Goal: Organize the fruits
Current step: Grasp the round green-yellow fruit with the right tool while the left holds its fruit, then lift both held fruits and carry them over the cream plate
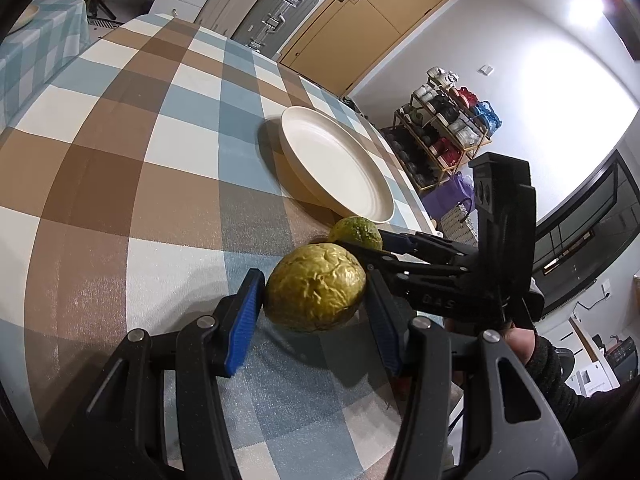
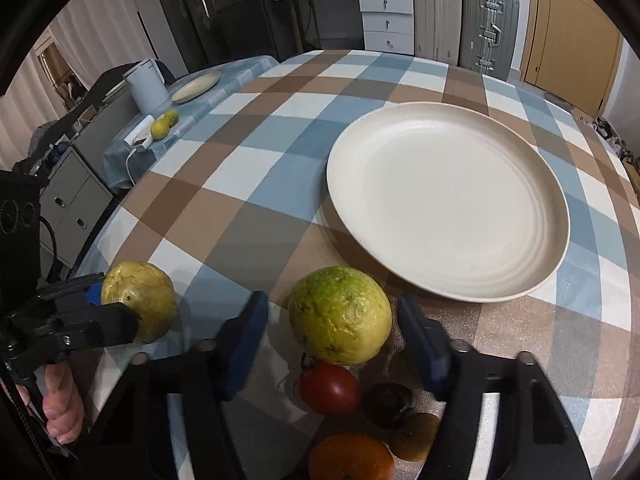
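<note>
Two fruits sit between tongs. Left gripper [image 1: 316, 296] clamps a wrinkled yellow fruit [image 1: 315, 287] above the cloth. Right gripper [image 2: 332, 320] is half open around a green fruit [image 2: 340, 314]; its pads [image 2: 248, 332] stand clear. Plate [image 2: 400, 128] lies at one o'clock.

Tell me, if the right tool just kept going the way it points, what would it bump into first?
Probably the wrinkled yellow-green round fruit sitting between the right tool's blue pads; beyond it lies the round cream plate. Depth is hard to judge here.
</note>
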`<state>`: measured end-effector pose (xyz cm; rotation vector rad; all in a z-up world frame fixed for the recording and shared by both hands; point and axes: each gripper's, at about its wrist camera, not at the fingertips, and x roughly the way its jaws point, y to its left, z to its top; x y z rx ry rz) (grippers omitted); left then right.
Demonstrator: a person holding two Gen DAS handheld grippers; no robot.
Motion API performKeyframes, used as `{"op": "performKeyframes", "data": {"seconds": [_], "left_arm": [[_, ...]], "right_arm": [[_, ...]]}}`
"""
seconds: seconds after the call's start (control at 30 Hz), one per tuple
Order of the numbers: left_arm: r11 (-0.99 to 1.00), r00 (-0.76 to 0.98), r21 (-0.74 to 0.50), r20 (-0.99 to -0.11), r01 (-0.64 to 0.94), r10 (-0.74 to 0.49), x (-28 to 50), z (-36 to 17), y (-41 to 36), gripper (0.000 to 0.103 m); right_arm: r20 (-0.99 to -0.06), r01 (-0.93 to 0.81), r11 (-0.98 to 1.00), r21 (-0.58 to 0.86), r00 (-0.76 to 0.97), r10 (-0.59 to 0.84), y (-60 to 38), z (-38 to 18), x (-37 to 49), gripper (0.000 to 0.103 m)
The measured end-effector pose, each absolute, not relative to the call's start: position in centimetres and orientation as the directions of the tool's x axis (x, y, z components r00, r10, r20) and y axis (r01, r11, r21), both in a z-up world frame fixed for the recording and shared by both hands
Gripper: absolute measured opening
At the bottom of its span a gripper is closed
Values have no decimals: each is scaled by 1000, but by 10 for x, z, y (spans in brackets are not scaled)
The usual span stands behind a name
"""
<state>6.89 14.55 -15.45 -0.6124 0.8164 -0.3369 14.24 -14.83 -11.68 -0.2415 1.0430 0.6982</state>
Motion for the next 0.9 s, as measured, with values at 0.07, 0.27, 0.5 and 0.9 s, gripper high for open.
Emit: {"op": "performKeyframes", "data": {"seconds": [0.07,0.27,0.5,0.9], "left_arm": [[780,647,-624,-577,44,-498,68,-154,145,49],[796,668,-604,-581,29,-465,65,-148,144,49],[807,710,-591,-571,-9,-411,68,-130,138,49],[822,766,-568,-507,48,-395,102,-79,105,46]], "right_arm": [[-858,-630,766,128,316,404,-149,-119,143,52],[-840,-612,770,181,311,445,-157,-117,145,51],[-778,-615,733,289,295,555,-169,-99,148,51],[-695,-634,682,364,302,653,-191,-69,154,51]]}}
